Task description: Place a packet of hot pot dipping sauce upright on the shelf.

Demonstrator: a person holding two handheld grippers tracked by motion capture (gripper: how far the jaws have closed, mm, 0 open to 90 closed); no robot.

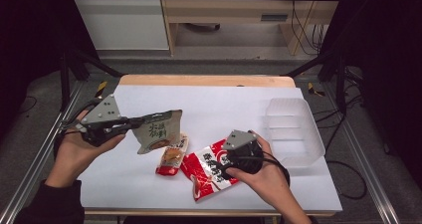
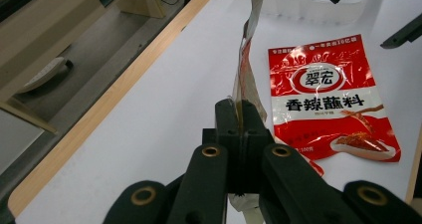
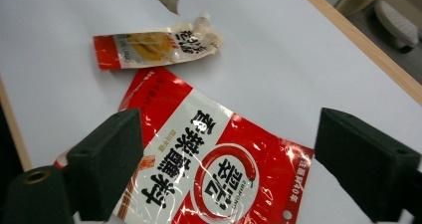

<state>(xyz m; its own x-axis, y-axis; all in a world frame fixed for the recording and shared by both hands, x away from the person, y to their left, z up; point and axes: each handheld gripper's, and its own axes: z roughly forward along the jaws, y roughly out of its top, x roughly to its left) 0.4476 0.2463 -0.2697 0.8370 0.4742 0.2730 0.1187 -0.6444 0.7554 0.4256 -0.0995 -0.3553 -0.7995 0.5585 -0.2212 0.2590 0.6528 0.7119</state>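
We held a grey pouch (image 1: 159, 130) pinched in our left tool (image 1: 141, 121), our right tool (image 3: 229, 169) spread above the red packet (image 1: 209, 168), likely bound next for the clear tray (image 1: 294, 132).

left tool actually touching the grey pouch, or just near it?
Touching. In the left gripper view the left tool has both jaws shut flat on the edge of the grey pouch; the high view shows the pouch lifted off the table.

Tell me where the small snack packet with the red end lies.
In the high view, the small packet lies flat on the white table, left of the big red pouch, just below the lifted grey pouch.
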